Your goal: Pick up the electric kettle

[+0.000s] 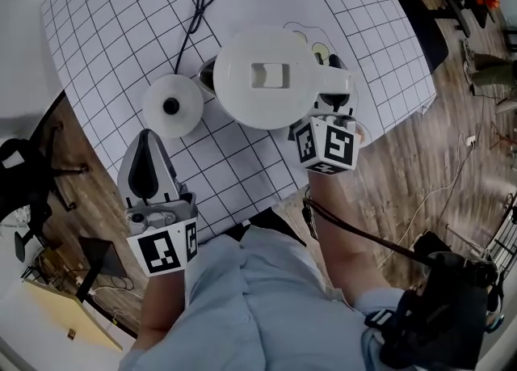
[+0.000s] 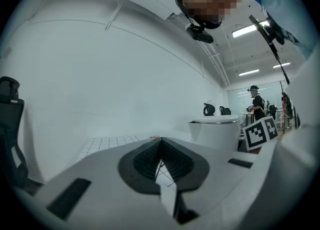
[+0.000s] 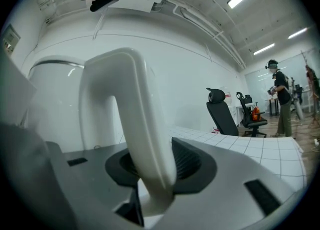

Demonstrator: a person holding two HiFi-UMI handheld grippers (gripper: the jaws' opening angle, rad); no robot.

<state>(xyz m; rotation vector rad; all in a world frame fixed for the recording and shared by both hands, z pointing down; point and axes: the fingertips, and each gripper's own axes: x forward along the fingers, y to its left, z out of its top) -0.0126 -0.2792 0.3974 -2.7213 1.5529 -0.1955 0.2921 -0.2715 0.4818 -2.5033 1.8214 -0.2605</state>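
The white electric kettle (image 1: pixel 262 77) stands on the gridded mat (image 1: pixel 105 30), just right of its round white base (image 1: pixel 172 105) with the dark centre pin. A black cord (image 1: pixel 194 18) runs from the base toward the far edge. My right gripper (image 1: pixel 333 101) is at the kettle's handle (image 1: pixel 338 80). In the right gripper view the curved white handle (image 3: pixel 135 124) passes down between the jaws of my right gripper (image 3: pixel 150 166), whose pads lie close beside it without clearly pressing. My left gripper (image 1: pixel 148 139) hovers shut and empty near the mat's front-left edge, the kettle (image 2: pixel 215 131) to its right.
The mat's front edge (image 1: pixel 242 208) runs diagonally just ahead of me, with wood floor beyond it. A black office chair (image 3: pixel 220 111) stands past the table on the right, and a person (image 3: pixel 280 98) stands farther off. Another dark chair (image 1: pixel 24 175) sits at the left.
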